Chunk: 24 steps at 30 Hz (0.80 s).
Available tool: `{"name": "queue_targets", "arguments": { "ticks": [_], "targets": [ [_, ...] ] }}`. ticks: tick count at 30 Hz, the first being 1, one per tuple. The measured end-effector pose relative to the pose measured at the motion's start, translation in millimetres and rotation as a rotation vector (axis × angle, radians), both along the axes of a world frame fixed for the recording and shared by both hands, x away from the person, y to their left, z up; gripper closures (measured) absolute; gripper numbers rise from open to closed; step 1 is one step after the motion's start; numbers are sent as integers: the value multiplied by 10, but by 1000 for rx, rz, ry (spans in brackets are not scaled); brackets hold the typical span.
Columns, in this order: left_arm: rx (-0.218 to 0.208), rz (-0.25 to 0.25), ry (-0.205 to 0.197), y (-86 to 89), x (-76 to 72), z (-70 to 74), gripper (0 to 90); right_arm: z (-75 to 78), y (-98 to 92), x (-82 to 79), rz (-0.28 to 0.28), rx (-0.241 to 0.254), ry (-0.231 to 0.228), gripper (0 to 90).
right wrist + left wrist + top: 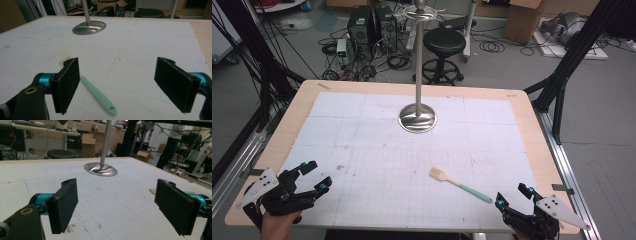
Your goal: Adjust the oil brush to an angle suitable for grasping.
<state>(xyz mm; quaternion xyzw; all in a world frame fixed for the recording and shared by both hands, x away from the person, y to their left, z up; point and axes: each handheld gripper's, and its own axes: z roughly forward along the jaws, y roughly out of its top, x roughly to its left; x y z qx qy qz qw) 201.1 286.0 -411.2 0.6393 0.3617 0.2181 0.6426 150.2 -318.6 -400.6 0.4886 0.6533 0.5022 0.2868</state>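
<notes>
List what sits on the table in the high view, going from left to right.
Left claw → metal stand's round base → basting brush with mint green handle → right claw.

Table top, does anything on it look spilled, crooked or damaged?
Nothing serious. Small dark crumbs and reddish specks dot the white mat by the left claw. The brush lies flat; the metal stand stands upright.
</notes>
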Motion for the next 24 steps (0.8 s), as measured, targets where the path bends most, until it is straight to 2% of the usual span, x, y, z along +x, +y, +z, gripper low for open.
{"name": "queue_targets", "arguments": {
  "ticks": [7, 12, 14, 15, 16, 18, 20, 21, 22, 24],
  "targets": [
    [-9, 11, 9, 12, 22, -7, 194, -12, -12, -2, -7, 7, 8, 193],
    [-3, 7, 8, -6, 17, -6, 194, -16, 12, -6, 3, -7, 8, 201],
    [1, 7, 9, -13, 17, -10, 194, -21, 53, 3, 16, -16, 17, 210],
    [9, 10, 8, -17, 14, -14, 195, -31, 80, 22, 33, -30, 31, 210],
    [17, 6, 10, -17, 12, -15, 195, -71, 141, 74, 47, -53, 66, 210],
    [15, 7, 11, -19, 8, -16, 195, -91, 172, 95, 57, -58, 83, 214],
    [15, 6, 14, -21, 10, -16, 195, -112, 231, 118, 71, -60, 91, 260],
    [16, 6, 15, -25, 13, -18, 195, -118, 284, 131, 82, -64, 85, 381],
    [18, 5, 17, -28, 18, -21, 195, -118, 284, 131, 82, -64, 85, 381],
    [25, 0, 20, -36, 27, -25, 196, -131, 341, 136, 135, -73, 94, 629]
  ]
}}
